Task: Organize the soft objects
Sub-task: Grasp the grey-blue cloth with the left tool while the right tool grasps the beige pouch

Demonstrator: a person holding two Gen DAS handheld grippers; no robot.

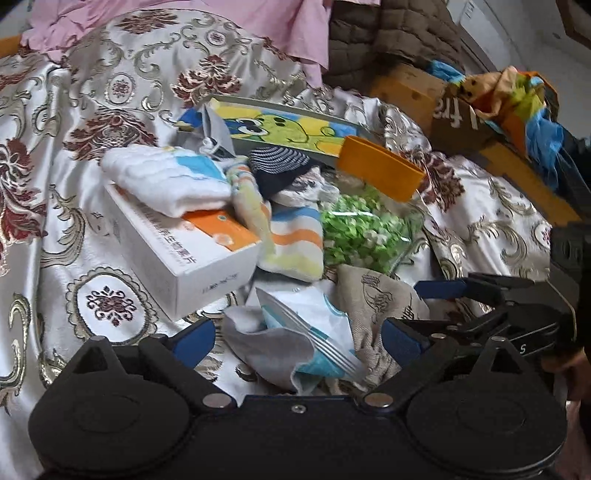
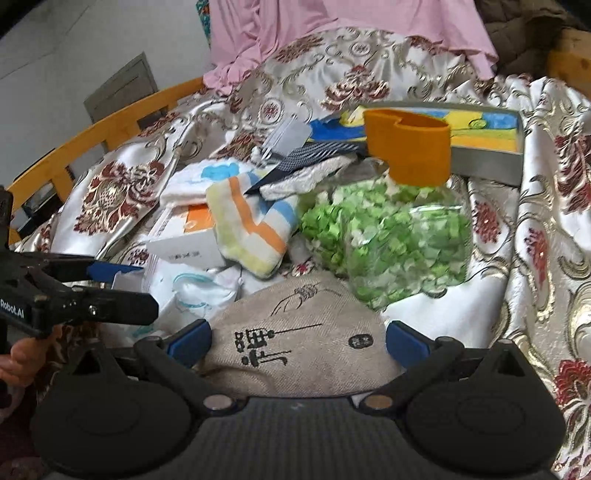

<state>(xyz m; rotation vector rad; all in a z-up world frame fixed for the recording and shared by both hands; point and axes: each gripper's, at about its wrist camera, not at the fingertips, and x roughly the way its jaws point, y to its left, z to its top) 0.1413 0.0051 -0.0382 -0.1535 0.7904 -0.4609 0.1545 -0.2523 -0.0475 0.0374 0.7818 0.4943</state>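
Surface: a bed covered by a satin bedspread (image 1: 74,229) in white with gold scrolls and dark red florals; wooden bed rail (image 2: 110,125) along one side, pink cloth (image 2: 332,26) heaped at the far end.

Pile at centre, items touching or overlapping:
- White carton with orange panel (image 1: 192,251), printed lettering on its side (too small to read).
- Folded white towel (image 1: 166,181), resting on the carton's top.
- Striped towel (image 2: 251,232) in yellow, orange, blue and white, draped over the carton's edge and just beside the jar.
- Dark striped sock or cap (image 1: 280,166), behind the striped towel.
- Clear jar of green paper pieces (image 2: 388,240), lying on its side, orange lid (image 2: 410,147) at its far end.
- Flat box with cartoon picture (image 1: 295,129), behind the pile.
- Beige linen pouch with inked characters (image 2: 303,343), nearest the cameras.
- Grey-and-white cloth with blue print (image 1: 295,339), beside the pouch.

Tools:
- Left gripper (image 1: 299,336): jaws wide apart over the grey-and-white cloth, the cloth between the blue pads (image 1: 195,338) but not pinched.
- Right gripper (image 2: 299,341): jaws spread, straddling the beige pouch, pads at either edge; not squeezing it visibly.
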